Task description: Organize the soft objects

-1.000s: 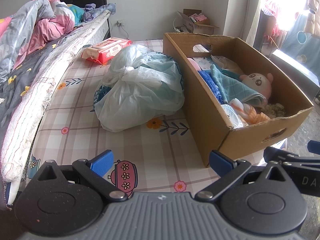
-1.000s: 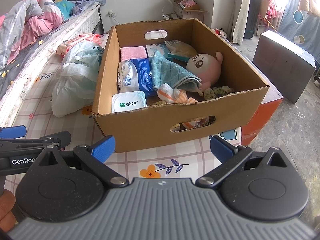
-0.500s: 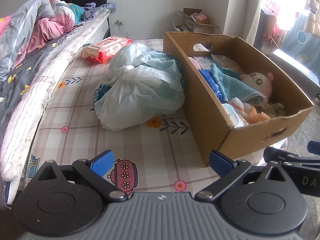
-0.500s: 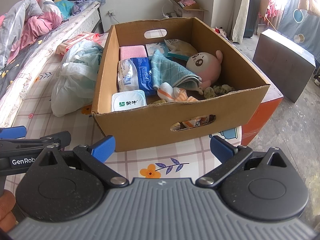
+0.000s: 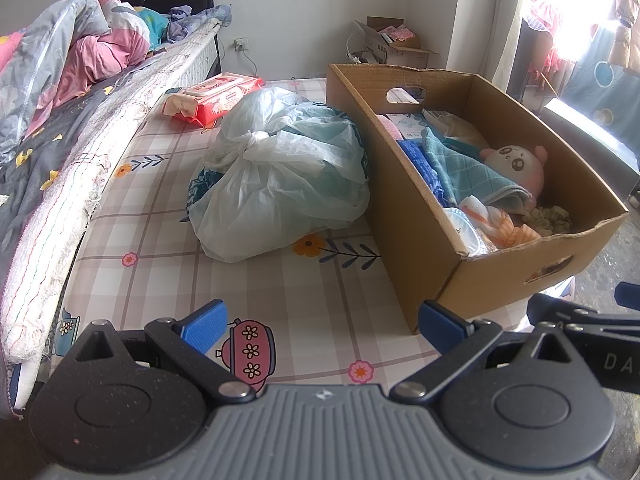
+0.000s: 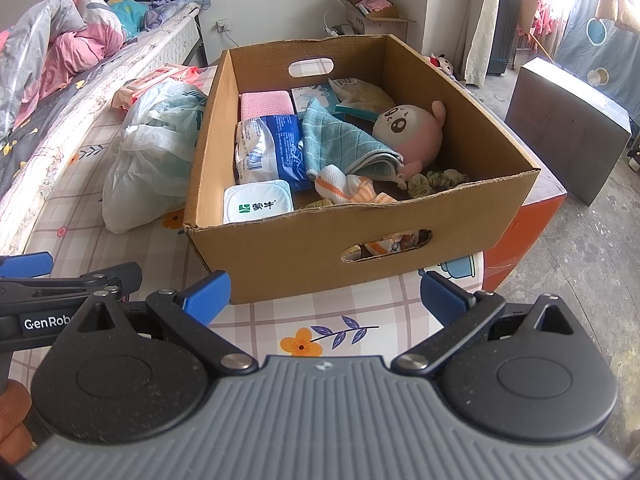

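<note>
A cardboard box [image 6: 304, 248] [image 5: 496, 280] stands on the patterned tabletop. Inside lie a pink plush toy [image 6: 408, 128] [image 5: 516, 164], a teal cloth [image 6: 340, 144] [image 5: 468, 168], an orange-striped white cloth [image 6: 352, 190], a pink towel [image 6: 265, 104], blue-white packets [image 6: 272, 148] and a white tub [image 6: 258, 204]. A tied white plastic bag [image 5: 280, 184] [image 6: 152, 152] rests left of the box. My left gripper [image 5: 322, 326] is open over the tabletop, short of the bag. My right gripper [image 6: 324, 298] is open, just in front of the box's near wall. Both hold nothing.
A red wipes pack [image 5: 216, 96] lies behind the bag. A bed with rumpled quilts [image 5: 60, 80] borders the left side. An orange box [image 6: 532, 232] sits under the table edge at right, a dark cabinet [image 6: 568, 128] beyond it, a small carton [image 6: 372, 12] by the wall.
Both grippers have shifted only slightly; the views sit a little closer to the box. Nothing was taken hold of or let go.
</note>
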